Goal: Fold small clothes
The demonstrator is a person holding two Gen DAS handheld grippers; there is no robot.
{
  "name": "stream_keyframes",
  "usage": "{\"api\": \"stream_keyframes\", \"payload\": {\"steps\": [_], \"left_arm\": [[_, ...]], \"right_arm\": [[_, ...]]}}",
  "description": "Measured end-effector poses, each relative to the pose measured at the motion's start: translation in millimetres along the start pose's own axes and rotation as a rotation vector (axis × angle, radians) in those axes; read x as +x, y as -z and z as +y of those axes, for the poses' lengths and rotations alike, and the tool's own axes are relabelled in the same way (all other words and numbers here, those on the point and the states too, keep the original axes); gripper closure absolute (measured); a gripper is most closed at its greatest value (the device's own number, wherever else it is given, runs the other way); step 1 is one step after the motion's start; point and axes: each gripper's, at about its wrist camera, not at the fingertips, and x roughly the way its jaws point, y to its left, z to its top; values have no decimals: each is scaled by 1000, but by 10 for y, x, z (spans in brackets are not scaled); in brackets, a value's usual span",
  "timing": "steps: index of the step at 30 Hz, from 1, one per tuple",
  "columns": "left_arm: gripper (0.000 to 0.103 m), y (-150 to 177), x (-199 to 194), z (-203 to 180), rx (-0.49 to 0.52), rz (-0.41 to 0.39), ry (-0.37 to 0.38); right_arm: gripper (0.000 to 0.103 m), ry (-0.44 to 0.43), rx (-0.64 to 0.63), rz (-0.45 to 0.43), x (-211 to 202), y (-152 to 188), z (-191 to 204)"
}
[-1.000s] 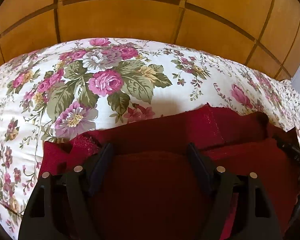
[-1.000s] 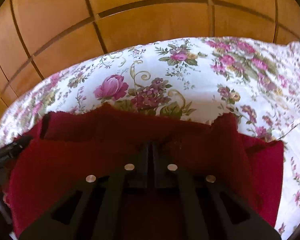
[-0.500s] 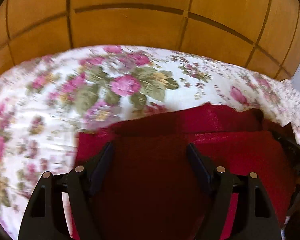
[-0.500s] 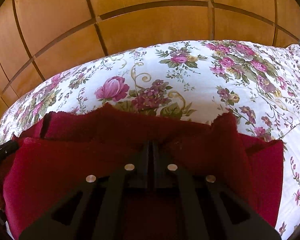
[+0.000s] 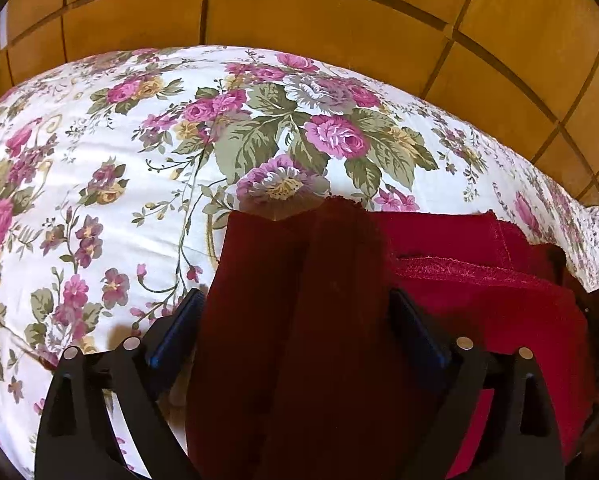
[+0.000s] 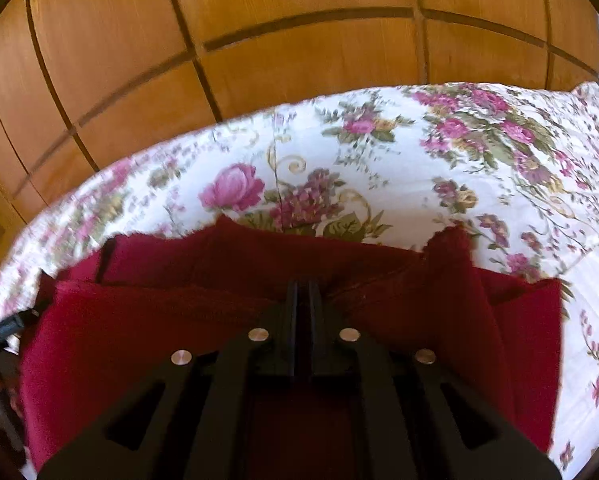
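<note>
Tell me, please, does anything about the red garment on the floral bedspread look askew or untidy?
Yes. The red garment lies unevenly: its far edge is ragged, one corner pokes up past the rest, and layers overlap crookedly on the floral bedspread.

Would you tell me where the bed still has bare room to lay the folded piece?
Free: floral bedspread left of the red garment, and the strip between it and the wooden wardrobe. Also right of it, in the right wrist view. Crowded: around both grippers.

- Nothing readable is showing up anywhere, no text, labels, brands or numbers.
- The sheet (image 5: 99,208) is only showing a flower print, no lettering.
</note>
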Motion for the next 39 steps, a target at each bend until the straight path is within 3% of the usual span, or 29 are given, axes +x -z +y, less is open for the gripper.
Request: {"api": "stream_keyframes", "payload": {"steps": [2,5,8,9,10,11,15,18,20,21,22,26,32,39], "left_arm": [[12,-4,-4,22,-4,-4,9],[11,7,-18,34,-6,-11,12],[11,10,-18,40,-5,-12,12],[11,6,-15,43,-5,-12,13],[11,10,-21,49,-7,-13,14],[11,12,-24,57,-9,-15,18],[11,11,-29,40,-7,-10,13],[11,-8,-69,27,-9,1,14],[11,16,-201,51,-28,-13,47],[11,42,-261,66,-41,-24,59],[11,85,-338,81,-58,-38,71],[11,334,-651,99,-64,-71,131],[11,772,-1015,159,-25,-91,190],[31,1107,-1248,298,-16,-80,241]], "right_arm": [[73,4,35,-49,-222,9,-24],[71,-25,72,-94,-560,70,-62],[73,56,43,-30,-563,123,-130],[80,95,48,-3,-505,135,-199],[96,122,79,26,-418,159,-331],[101,129,113,27,-353,172,-451],[103,136,173,-28,-270,170,-602],[102,203,109,-14,-353,139,-459],[92,204,119,-15,-459,143,-388],[75,194,130,-28,-544,160,-346],[65,184,134,-49,-649,185,-284],[65,194,83,-67,-901,278,-23],[55,218,26,-64,-1132,517,203],[50,198,82,-42,-1329,809,79]]}}
